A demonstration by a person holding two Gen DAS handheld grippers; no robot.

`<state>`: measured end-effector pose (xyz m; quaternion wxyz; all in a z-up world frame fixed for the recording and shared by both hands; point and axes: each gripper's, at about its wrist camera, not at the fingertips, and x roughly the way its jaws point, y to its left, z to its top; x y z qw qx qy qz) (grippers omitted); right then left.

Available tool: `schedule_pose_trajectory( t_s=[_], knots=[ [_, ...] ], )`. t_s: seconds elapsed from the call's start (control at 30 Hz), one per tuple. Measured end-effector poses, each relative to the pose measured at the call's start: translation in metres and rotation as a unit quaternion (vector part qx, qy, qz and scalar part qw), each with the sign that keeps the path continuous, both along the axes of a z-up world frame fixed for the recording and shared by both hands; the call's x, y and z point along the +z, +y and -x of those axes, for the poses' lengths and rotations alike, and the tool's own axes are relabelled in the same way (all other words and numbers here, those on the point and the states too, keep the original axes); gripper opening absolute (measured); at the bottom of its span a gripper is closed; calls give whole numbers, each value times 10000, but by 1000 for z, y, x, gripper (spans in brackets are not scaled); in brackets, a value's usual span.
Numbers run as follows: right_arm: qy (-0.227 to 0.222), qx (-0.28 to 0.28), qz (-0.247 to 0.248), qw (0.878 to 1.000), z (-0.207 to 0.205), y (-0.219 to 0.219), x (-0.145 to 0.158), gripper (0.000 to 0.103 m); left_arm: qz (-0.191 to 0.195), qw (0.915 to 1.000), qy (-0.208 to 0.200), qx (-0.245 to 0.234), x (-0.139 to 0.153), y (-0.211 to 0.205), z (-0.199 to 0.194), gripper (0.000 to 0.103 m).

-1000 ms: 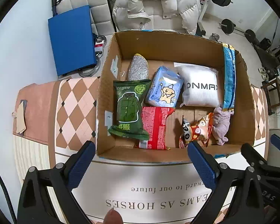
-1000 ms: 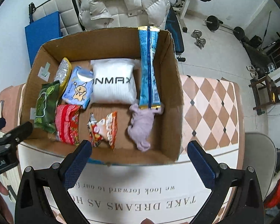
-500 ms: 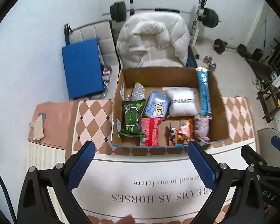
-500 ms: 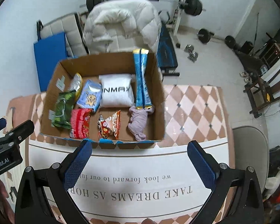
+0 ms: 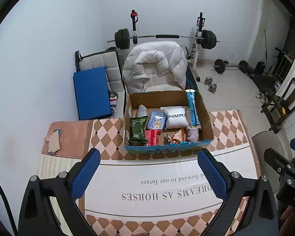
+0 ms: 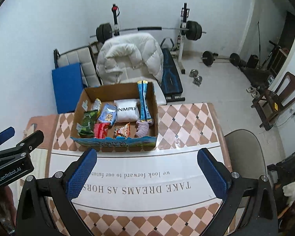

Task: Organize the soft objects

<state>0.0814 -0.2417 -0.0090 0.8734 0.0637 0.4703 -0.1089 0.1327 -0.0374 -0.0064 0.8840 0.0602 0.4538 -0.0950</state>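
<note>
Both claws, left [image 5: 147, 175] and right [image 6: 146, 174], have pulled back, released and empty; the brown cardboard box [image 5: 207, 126] now sits mid-frame, bare checkered counter [image 6: 186, 123] at its right.

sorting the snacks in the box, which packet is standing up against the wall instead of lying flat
The long blue packet at the right side of the cardboard box. It leans up the wall, top end at the rim, while the green packet and red packet lie on the floor.

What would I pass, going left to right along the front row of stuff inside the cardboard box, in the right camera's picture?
Green snack bag → red snack packet → orange snack packet → lilac cloth, all inside the cardboard box.
</note>
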Motion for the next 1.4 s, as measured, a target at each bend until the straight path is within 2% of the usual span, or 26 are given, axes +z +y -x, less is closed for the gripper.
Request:
schedule_pose_trajectory(
  t_s=[0.37,0.6,1.0,1.4],
  knots=[
    [-541,6,308,9981,70,19,62,103,200,9997,-82,-71,35,11,45,101],
    [-667,3,369,9971,89,25,82,103,158,9997,-192,-86,39,8,58,101],
    [-529,-358,667,9957,74,19,64,103,130,9984,-551,46,46,11,53,103],
    [-638,-234,713,9951,56,23,65,103,60,9986,-526,89,41,8,41,103]
  ],
)
